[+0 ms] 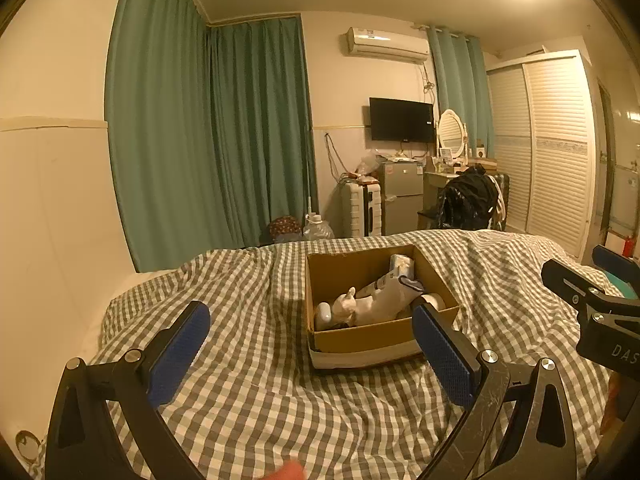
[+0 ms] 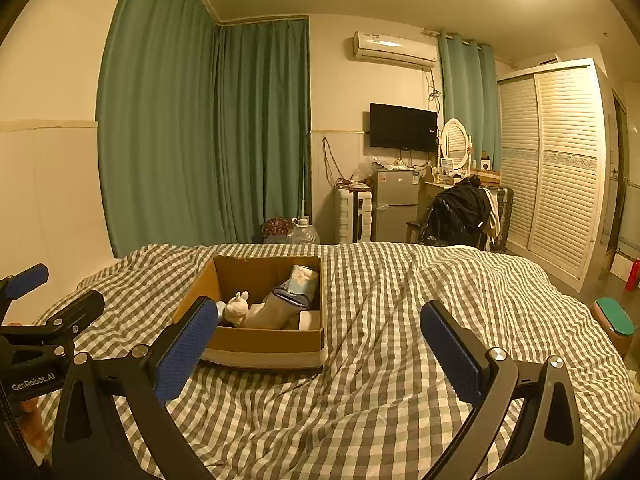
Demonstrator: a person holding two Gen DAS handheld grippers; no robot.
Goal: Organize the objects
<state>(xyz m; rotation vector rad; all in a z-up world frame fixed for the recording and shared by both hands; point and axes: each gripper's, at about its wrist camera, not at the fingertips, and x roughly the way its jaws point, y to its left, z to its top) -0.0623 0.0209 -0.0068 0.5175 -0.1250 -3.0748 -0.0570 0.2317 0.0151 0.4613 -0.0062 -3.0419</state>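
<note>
An open cardboard box [image 1: 362,338] sits on a bed with a grey checked cover [image 1: 248,392]. It holds a small white plush toy [image 1: 345,305], a grey sock-like cloth [image 1: 390,298], a white packet [image 1: 401,264] and a white roll [image 1: 434,300]. My left gripper [image 1: 316,344] is open and empty, just short of the box's near side. In the right wrist view the box [image 2: 264,344] lies ahead left, with the plush [image 2: 237,307] inside. My right gripper [image 2: 320,340] is open and empty, to the right of the box.
The right gripper's body [image 1: 592,304] shows at the left view's right edge; the left gripper's body [image 2: 44,332] at the right view's left edge. A teal-lidded bin [image 2: 616,320] stands right of the bed. Beyond are curtains, a small fridge [image 2: 394,204], a chair with dark clothes [image 2: 460,208] and a wardrobe.
</note>
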